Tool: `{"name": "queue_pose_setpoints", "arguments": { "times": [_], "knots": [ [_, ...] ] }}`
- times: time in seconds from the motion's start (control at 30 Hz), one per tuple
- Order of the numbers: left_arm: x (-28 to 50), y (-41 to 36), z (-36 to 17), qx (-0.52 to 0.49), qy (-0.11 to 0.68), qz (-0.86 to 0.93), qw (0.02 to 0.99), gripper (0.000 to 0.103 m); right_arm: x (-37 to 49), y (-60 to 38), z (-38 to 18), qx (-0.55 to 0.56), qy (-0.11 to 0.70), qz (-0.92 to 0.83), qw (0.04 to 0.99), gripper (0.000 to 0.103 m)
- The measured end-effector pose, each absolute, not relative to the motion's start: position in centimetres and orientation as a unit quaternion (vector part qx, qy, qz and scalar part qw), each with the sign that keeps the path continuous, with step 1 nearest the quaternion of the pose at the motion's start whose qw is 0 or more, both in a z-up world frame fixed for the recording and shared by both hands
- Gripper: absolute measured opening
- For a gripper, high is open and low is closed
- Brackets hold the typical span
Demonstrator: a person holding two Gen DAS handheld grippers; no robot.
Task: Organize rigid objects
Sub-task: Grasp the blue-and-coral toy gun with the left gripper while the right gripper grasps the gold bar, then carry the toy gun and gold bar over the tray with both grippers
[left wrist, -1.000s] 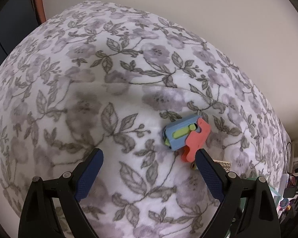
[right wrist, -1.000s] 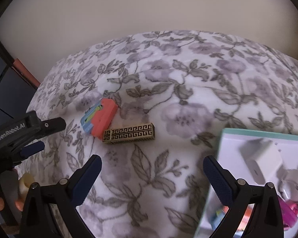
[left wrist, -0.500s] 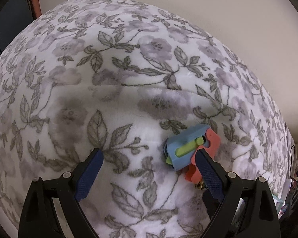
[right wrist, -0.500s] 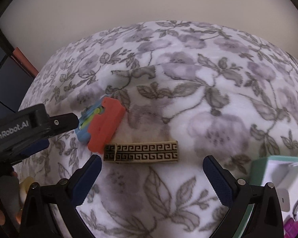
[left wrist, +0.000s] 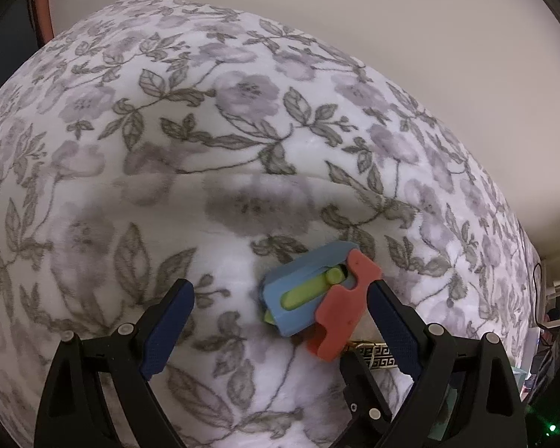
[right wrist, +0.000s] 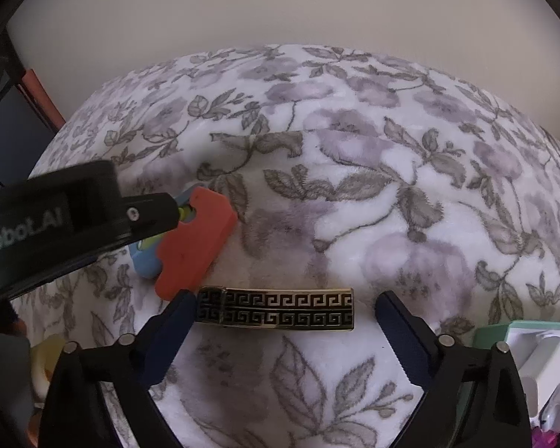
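A plush white blanket with grey-purple flowers [right wrist: 354,194] covers the surface. On it, the gold-and-black Greek-key patterned bar [right wrist: 276,310] lies between the spread right gripper [right wrist: 285,321] fingers. Just left of the bar, the blue, green and coral plastic toy [left wrist: 317,298] sits inside the open left gripper [left wrist: 280,317]; closing could nudge either piece on the soft pile.

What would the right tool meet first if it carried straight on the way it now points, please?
Most likely the gold patterned bar, which lies crosswise between the open right tool fingers on the floral blanket. Depth is hard to judge; the left fingertip already looks level with the bar's end.
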State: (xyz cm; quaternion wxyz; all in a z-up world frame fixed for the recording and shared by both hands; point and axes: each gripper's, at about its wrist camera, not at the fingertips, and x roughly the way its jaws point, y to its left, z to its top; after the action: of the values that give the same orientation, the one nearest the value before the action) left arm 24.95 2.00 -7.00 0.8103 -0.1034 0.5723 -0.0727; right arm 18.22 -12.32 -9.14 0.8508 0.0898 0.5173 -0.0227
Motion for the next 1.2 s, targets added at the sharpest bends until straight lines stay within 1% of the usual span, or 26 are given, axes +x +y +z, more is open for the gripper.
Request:
{"name": "queue_pose_setpoints", "arguments": {
  "times": [0.27, 0.47, 0.53, 0.6, 0.63, 0.67, 0.87, 1.2],
  "knots": [
    [25.3, 0.3, -7.9, -0.082, 0.575, -0.091, 0.809, 0.094, 17.8, -13.7, -8.9, 0.097, 0.512, -0.020, 0.853, 0.085],
    [25.4, -1.4, -8.5, -0.047, 0.576, -0.100, 0.810, 0.093, 17.6, -14.5, -8.8, 0.097, 0.511, -0.025, 0.854, 0.085],
    [25.4, -1.8, -8.7, -0.039, 0.576, -0.101, 0.810, 0.091, 17.6, -14.8, -8.8, 0.102, 0.510, -0.026, 0.854, 0.085],
    [25.3, -2.1, -8.8, -0.024, 0.573, -0.100, 0.813, 0.084, 17.5, -15.2, -8.8, 0.109, 0.509, -0.026, 0.854, 0.084],
    [25.2, -2.2, -8.7, -0.015, 0.570, -0.099, 0.815, 0.077, 17.5, -15.3, -8.8, 0.110, 0.508, -0.026, 0.854, 0.084],
    [25.2, -2.3, -8.7, -0.011, 0.568, -0.100, 0.817, 0.074, 17.5, -15.3, -8.8, 0.109, 0.508, -0.027, 0.854, 0.084],
    [25.2, -2.3, -8.8, -0.002, 0.567, -0.107, 0.817, 0.072, 17.4, -15.3, -8.8, 0.108, 0.508, -0.028, 0.854, 0.084],
    [23.3, -0.9, -8.2, -0.018, 0.577, -0.106, 0.810, 0.071, 16.1, -15.4, -8.5, 0.118, 0.513, -0.023, 0.850, 0.084]
  ]
}}
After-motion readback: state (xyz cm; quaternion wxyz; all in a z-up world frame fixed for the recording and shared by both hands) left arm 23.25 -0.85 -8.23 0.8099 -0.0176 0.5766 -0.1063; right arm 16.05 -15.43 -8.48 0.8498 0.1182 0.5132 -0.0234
